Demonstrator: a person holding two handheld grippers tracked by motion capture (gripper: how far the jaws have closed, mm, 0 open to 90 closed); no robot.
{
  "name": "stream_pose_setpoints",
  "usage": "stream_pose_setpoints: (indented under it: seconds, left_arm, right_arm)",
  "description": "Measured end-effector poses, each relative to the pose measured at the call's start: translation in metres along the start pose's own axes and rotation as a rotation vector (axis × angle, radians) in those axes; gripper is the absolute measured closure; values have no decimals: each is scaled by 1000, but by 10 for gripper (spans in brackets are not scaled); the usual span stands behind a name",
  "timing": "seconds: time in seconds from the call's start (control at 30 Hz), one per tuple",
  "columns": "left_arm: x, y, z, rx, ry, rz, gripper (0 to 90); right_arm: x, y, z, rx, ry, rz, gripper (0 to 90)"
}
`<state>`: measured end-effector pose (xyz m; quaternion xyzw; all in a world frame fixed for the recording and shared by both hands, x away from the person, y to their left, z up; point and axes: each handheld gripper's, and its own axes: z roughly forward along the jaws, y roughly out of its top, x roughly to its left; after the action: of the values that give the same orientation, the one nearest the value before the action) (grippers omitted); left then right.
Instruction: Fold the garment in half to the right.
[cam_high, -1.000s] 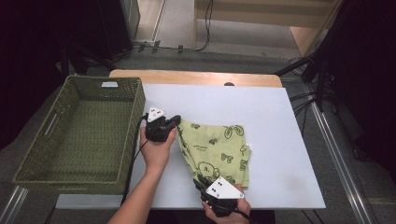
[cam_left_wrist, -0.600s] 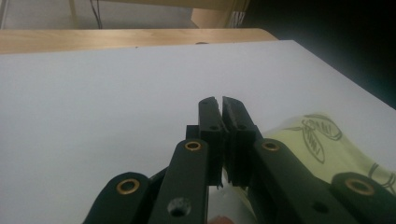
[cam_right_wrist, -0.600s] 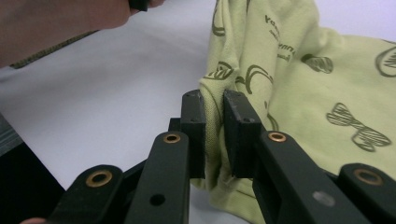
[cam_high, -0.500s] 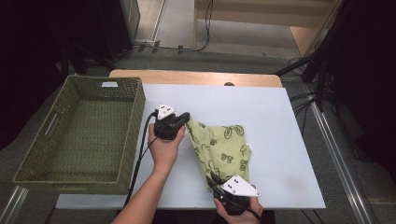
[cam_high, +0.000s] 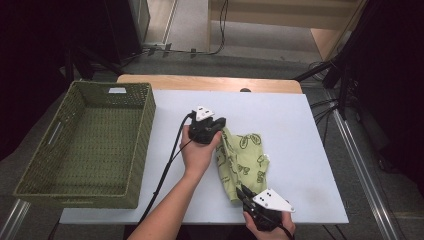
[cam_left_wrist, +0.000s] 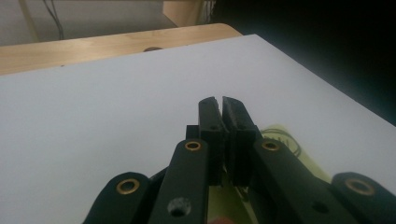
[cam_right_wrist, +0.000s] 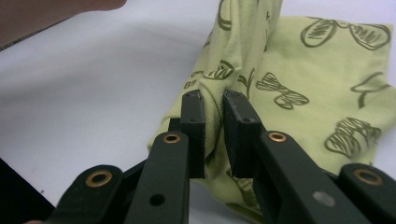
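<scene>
Where legible, "89" on cloth (cam_right_wrist: 327, 70)

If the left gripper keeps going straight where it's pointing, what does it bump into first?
Probably nothing soon: ahead of the left gripper lies bare white table, then its wooden edge. Depth is hard to judge.

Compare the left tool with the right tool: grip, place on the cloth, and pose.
The left tool pinches the far end of the green cloth, jaws almost touching; the right tool clamps a thicker bunch at the near end, jaws slightly apart. The left points away from the person, the right toward the cloth's middle. Both are black and hand-held.
</scene>
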<state>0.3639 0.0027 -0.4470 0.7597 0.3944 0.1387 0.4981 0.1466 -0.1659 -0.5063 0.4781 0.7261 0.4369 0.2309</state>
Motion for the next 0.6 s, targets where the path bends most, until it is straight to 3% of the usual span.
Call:
stream_pose_setpoints:
  seconds: [0.27,0.6]
  left_arm:
    - [-28,5,35,56,-42,47,869]
    - [-51,3,70,125,-75,74,868]
  right_arm:
    - [-14,-7,-5,18,2,70,767]
    - [-22,-14,-15,31,-13,109,764]
